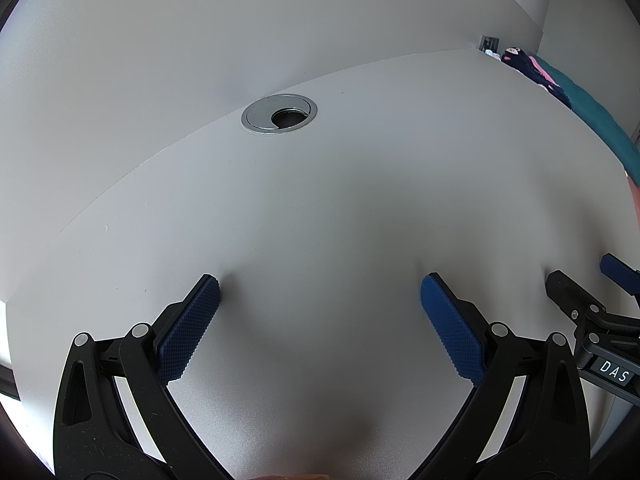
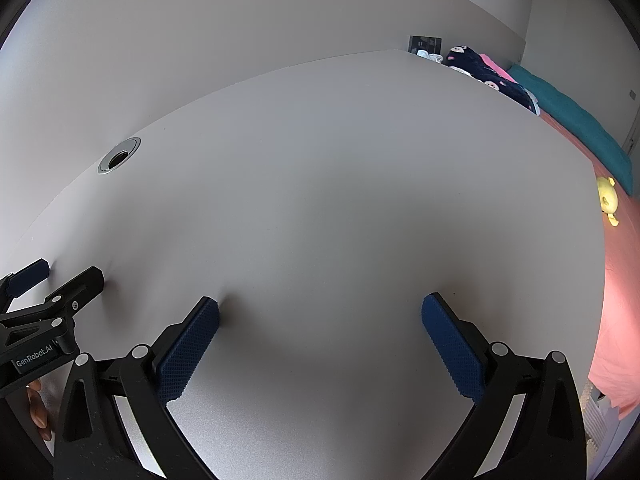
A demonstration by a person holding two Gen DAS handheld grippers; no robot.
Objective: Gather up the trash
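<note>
No trash shows in either view. My left gripper stands open just above the white desk, its blue pads wide apart with nothing between them. My right gripper is open too, low over the same desk with an empty gap. In the left wrist view the right gripper shows at the right edge. In the right wrist view the left gripper shows at the left edge, with fingers of a hand below it.
A chrome cable grommet sits in the desk near the back wall. Beyond the desk's right edge lies a bed with a pink sheet, a teal blanket, dark patterned fabric and a yellow plush toy.
</note>
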